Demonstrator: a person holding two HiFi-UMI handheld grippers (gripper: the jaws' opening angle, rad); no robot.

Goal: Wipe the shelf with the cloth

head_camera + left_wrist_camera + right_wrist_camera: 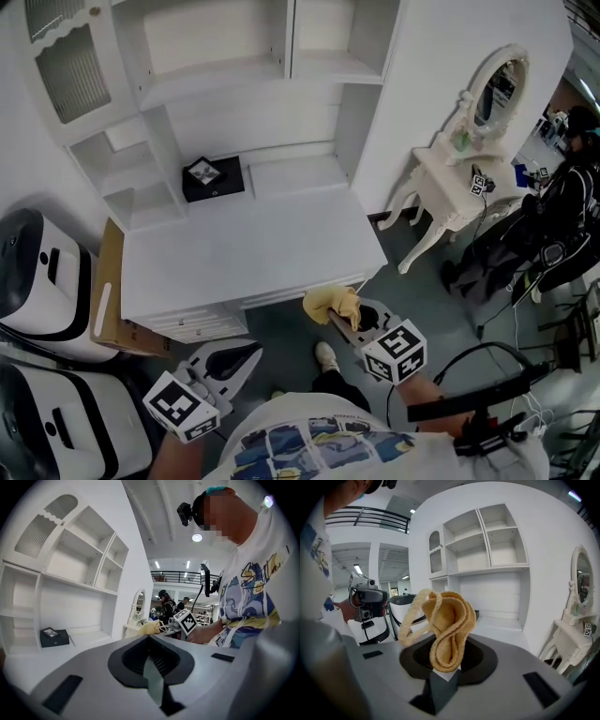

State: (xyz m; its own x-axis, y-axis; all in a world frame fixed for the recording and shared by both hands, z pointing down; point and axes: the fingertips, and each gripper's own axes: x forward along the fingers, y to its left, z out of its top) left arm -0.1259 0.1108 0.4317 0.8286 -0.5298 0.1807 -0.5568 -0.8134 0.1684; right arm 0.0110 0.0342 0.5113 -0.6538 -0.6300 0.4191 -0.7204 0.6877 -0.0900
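The white shelf unit (246,246) stands ahead of me, with open compartments (216,42) above a flat desk top. A crumpled yellow cloth (332,303) hangs below the desk's front right corner, and my right gripper (343,317) is shut on it. In the right gripper view the cloth (447,625) bunches up out of the jaws, with the shelves (487,538) behind. My left gripper (249,352) is shut with nothing in it, low and left of the cloth, off the desk's front edge. The left gripper view shows the closed jaws, the cloth (149,627) beyond, and the shelf unit (70,564) at left.
A black box (213,178) sits at the back of the desk top. A white vanity table (457,192) with an oval mirror stands to the right. White and black machines (37,277) and a cardboard box (111,305) are at left. A person (572,202) and cables are at far right.
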